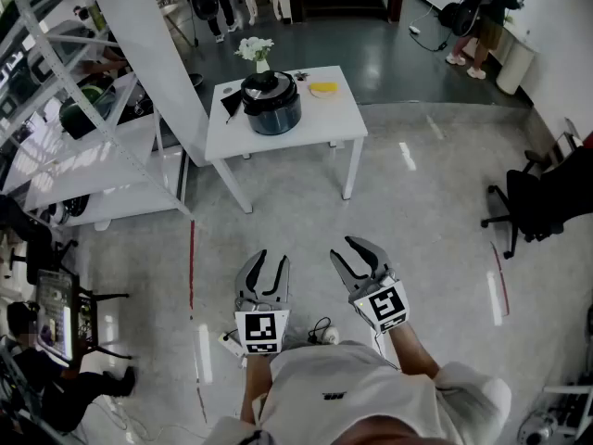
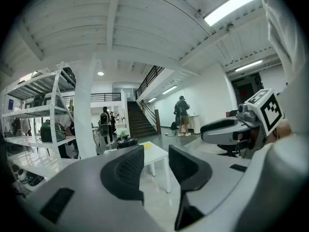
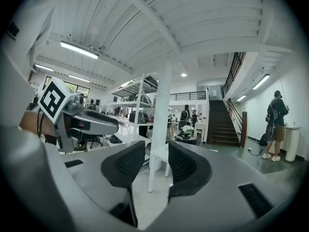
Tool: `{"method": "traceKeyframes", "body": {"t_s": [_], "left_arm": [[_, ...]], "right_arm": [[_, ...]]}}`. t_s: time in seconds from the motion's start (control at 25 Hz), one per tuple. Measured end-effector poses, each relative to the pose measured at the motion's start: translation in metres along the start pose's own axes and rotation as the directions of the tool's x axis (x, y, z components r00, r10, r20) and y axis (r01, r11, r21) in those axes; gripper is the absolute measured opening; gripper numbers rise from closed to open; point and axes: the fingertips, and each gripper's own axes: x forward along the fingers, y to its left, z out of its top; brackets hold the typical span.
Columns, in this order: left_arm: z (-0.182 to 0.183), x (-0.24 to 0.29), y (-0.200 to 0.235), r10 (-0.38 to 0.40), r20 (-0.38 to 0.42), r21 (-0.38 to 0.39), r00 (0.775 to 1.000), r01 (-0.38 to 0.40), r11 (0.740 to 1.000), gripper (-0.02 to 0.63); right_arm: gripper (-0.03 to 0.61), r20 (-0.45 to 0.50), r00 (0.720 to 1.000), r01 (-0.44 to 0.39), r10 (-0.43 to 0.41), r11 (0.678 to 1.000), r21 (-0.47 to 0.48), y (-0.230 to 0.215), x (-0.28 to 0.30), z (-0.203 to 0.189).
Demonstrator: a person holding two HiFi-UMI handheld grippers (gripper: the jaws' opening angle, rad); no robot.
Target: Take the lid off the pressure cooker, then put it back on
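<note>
The dark pressure cooker (image 1: 271,109) stands on a small white table (image 1: 329,119) far ahead of me, with its lid (image 1: 269,88) on. It shows small in the left gripper view (image 2: 126,142) and in the right gripper view (image 3: 186,139). My left gripper (image 1: 267,265) (image 2: 156,166) and right gripper (image 1: 362,254) (image 3: 157,166) hang side by side over the floor, close to my body and well short of the table. On both, the jaws stand a little apart with nothing between them.
A vase of white flowers (image 1: 256,50) and a yellow object (image 1: 323,88) share the table. A white pillar (image 1: 148,54) and shelving rack (image 1: 83,156) stand left of it. A black office chair (image 1: 537,202) is at right. People stand at the back.
</note>
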Motion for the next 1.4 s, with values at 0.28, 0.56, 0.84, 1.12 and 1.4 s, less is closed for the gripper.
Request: {"method": "traceKeyframes", "body": {"t_s": [0.28,0.56,0.84,1.12,1.4], "left_arm": [[0.004,0.006,-0.007,0.014,0.007,0.006,1.0,-0.015,1.0,0.166],[-0.01,0.032,0.014,0.019,0.003,-0.003,1.0,-0.019,1.0,0.164],[-0.014,0.082,0.059,0.001,0.007,-0.017,1.0,-0.001,1.0,0.163],[-0.019,0.132,0.107,-0.031,0.006,-0.018,0.999,0.031,0.999,0.161],[-0.025,0.17,0.149,-0.059,-0.001,-0.02,0.998,0.059,0.998,0.16]], "right_arm": [[0.137,-0.045,0.999,-0.016,0.017,1.0,0.019,-0.004,-0.002,-0.003],[0.137,-0.02,1.0,-0.014,0.015,0.998,0.056,-0.012,0.037,-0.015],[0.137,-0.052,0.999,0.004,-0.001,0.999,0.042,-0.032,0.098,-0.012],[0.136,-0.07,0.997,0.03,-0.029,1.0,0.009,-0.053,0.159,-0.012],[0.136,-0.085,0.995,0.056,-0.053,0.998,0.03,-0.06,0.212,-0.011]]}}
